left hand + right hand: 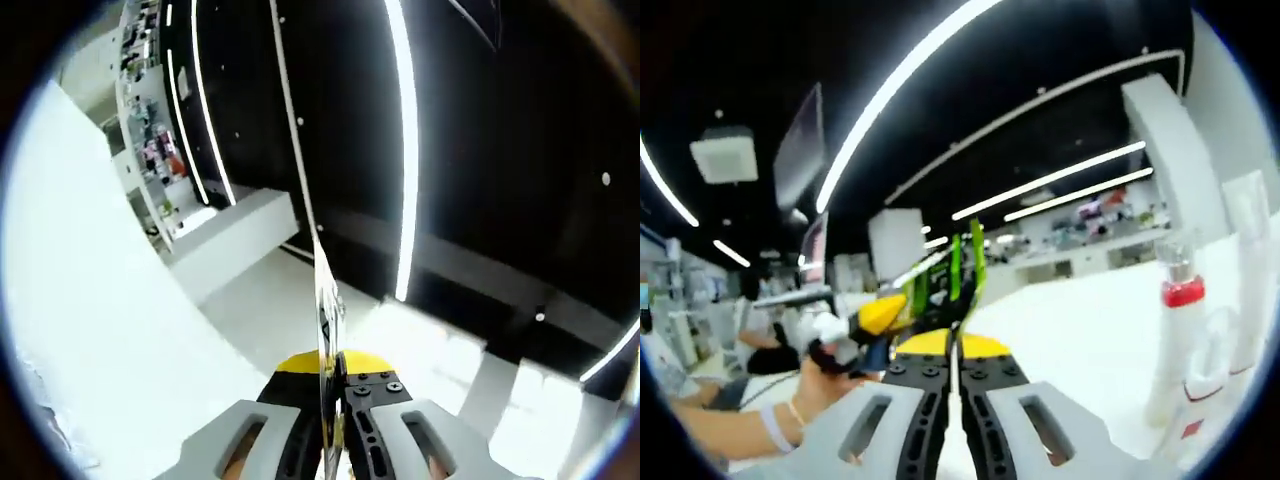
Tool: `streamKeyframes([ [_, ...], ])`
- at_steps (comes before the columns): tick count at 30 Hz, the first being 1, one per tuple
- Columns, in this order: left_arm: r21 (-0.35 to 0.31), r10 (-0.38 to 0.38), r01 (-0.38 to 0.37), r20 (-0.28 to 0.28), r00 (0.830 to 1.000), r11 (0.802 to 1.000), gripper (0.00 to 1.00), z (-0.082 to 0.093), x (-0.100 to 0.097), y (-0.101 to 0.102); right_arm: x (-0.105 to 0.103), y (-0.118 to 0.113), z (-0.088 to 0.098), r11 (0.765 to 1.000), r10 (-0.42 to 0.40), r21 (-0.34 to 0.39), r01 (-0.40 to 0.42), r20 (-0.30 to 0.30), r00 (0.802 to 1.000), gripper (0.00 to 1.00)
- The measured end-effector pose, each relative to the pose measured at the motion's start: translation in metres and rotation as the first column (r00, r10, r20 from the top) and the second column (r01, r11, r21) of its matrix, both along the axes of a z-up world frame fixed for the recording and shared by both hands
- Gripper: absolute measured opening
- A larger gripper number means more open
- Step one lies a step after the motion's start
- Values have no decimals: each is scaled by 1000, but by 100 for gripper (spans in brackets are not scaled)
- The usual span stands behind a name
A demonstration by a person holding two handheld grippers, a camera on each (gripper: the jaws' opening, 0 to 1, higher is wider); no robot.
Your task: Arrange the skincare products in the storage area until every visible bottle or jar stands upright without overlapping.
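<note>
Jaws together on both grippers (left (328, 440), right (954, 420)), red-banded bottle (1176, 340) upright nearby.

Two tubes (1215, 330) side by side right of the gripper (955, 385)

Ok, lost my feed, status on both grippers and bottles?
Left gripper shut, aimed at black ceiling. Right gripper shut, empty. White bottle with red collar upright at right. Nothing blocking.
</note>
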State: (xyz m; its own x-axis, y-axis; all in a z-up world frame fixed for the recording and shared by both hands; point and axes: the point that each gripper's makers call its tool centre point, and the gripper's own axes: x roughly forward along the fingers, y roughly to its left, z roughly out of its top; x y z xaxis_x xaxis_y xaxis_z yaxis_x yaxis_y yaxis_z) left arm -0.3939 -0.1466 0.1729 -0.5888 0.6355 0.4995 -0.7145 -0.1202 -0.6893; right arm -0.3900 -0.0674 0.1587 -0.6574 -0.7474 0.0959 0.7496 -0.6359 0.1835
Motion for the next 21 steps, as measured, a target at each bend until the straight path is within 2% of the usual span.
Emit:
streamKeyframes([
  [2, -39, 0, 0, 7, 1000, 999, 2, 0, 3, 1, 2, 1, -2, 997, 39, 67, -38, -14, 999, 2],
  [3, -63, 17, -16, 8, 1000, 998, 2, -1, 3, 2, 1, 2, -3, 995, 33, 90, -31, -19, 999, 3],
  [4, -95, 44, -43, 4, 999, 994, 2, -1, 1, 2, -1, 6, -5, 989, 14, 149, -8, -44, 999, 4],
  [6, -149, 79, -81, -19, 997, 985, 2, 0, 2, 3, -3, 9, -4, 981, -7, 190, 24, -90, 996, 7],
  [8, -167, 53, -62, -56, 997, 984, 2, 4, 8, 7, -2, 9, -1, 979, 8, 202, 21, -143, 990, 9],
  [9, -164, 15, -29, -83, 996, 986, 2, 7, 14, 8, -1, 9, 0, 980, 29, 200, 3, -156, 987, 10],
  [10, -155, -17, 2, -90, 996, 988, 2, 9, 19, 9, 2, 8, 4, 984, 59, 178, -28, -173, 983, 13],
  [11, -140, -85, 73, -80, 993, 987, 2, 10, 25, 9, 1, 12, 10, 994, 63, 101, -48, -152, 986, 17],
  [13, -123, -131, 121, -85, 988, 985, 2, 9, 32, 8, 6, 14, 13, 993, 118, 34, -115, -109, 987, 22],
  [15, -99, -171, 163, -81, 982, 982, 1, 7, 34, 5, 15, 13, 19, 979, 199, -36, -202, -81, 977, 26],
  [18, -96, -241, 233, -79, 967, 968, 1, 3, 44, 10, 22, 8, 23, 957, 266, -106, -271, -65, 962, 36],
  [19, -96, -279, 271, -83, 957, 958, 1, 2, 49, 13, 23, 6, 20, 951, 289, -105, -292, -48, 956, 38],
  [21, -99, -393, 384, -89, 915, 918, 1, 2, 66, 25, 26, -1, 13, 939, 328, -104, -328, -22, 945, 47],
])
